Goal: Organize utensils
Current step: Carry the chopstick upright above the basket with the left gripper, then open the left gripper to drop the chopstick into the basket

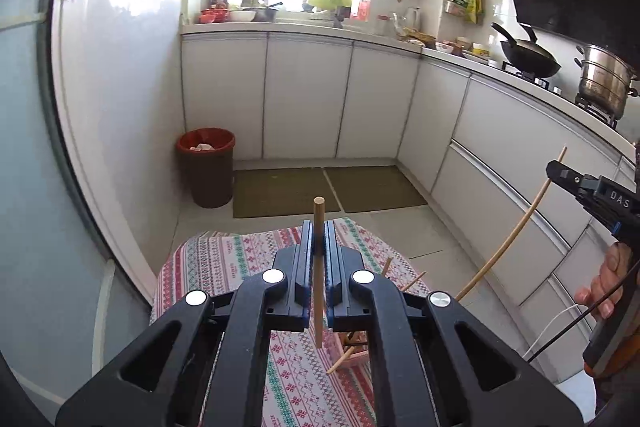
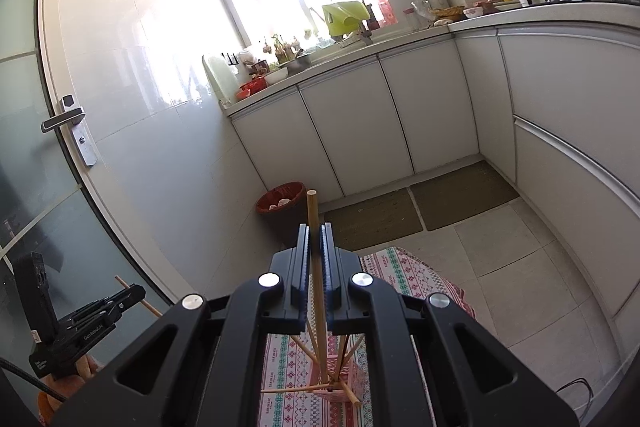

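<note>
My left gripper (image 1: 319, 229) is shut on a wooden chopstick (image 1: 319, 211) that stands upright between its jaws, high above the table with the patterned cloth (image 1: 224, 259). At the right edge of that view my right gripper (image 1: 556, 169) pinches a second, longer chopstick (image 1: 520, 223). The right wrist view shows the right gripper (image 2: 316, 233) shut on its chopstick (image 2: 313, 211), which reaches down toward a pink holder (image 2: 344, 377) with several chopsticks sticking out at angles. My left gripper (image 2: 136, 293) appears at the lower left there, its chopstick (image 2: 150, 307) crossing the jaws. The pink holder (image 1: 354, 349) is partly hidden behind my left gripper's body.
A brown bin with a red liner (image 1: 206, 163) stands on the floor by the wall. Two dark mats (image 1: 328, 189) lie before white cabinets (image 1: 304, 95). A wok (image 1: 528, 57) and a steel pot (image 1: 604, 79) sit on the stove. A glass door with a handle (image 2: 64, 119) is at the left.
</note>
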`<state>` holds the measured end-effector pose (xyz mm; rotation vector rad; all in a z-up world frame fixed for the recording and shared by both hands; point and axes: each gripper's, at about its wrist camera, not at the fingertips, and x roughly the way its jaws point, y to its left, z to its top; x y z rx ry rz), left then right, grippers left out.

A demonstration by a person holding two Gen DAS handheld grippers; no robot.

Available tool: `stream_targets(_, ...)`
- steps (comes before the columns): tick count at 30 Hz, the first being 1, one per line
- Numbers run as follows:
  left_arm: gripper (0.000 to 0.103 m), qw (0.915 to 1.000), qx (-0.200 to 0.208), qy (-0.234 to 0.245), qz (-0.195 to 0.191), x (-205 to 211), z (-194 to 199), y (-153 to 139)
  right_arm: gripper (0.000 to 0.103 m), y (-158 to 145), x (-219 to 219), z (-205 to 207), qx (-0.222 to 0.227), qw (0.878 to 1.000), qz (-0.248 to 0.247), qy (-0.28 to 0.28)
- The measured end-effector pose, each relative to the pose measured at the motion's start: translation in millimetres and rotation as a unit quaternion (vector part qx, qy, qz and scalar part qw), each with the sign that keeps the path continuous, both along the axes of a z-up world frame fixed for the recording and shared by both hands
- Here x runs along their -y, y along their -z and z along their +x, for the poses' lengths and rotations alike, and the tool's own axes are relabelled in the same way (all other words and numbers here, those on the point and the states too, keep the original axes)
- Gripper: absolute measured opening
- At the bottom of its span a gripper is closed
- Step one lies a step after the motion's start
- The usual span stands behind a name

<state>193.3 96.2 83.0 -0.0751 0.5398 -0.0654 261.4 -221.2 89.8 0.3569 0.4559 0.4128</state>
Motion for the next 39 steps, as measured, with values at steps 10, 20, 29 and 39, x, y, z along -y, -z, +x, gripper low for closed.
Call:
stream_targets(10, 0.004, 0.9990, -0.015, 0.040, 0.014, 50.3, 39.2, 23.6, 0.006, 10.7, 13.0, 14.9, -0.009, 1.000, 0.006, 0.009)
stream_targets(20, 0.008, 0.9957, -0.076, 0.052, 0.008, 57.6, 71.0, 106.9, 0.006, 29.6, 6.9, 32.9, -0.029, 1.000, 0.010, 0.006)
stream_targets(29, 0.020, 0.9989, 0.008, 0.015, -0.044, 11.5, 36.8, 52.5, 0.006, 41.6, -22.3, 45.2, -0.036, 0.999, -0.005, -0.006)
stream_targets(39, 0.025, 0.9970, -0.003, -0.014, -0.076, -21.2, 31.6, 77.5, 0.009, 87.8, -76.0, 62.5, -0.034, 0.998, -0.040, -0.032)
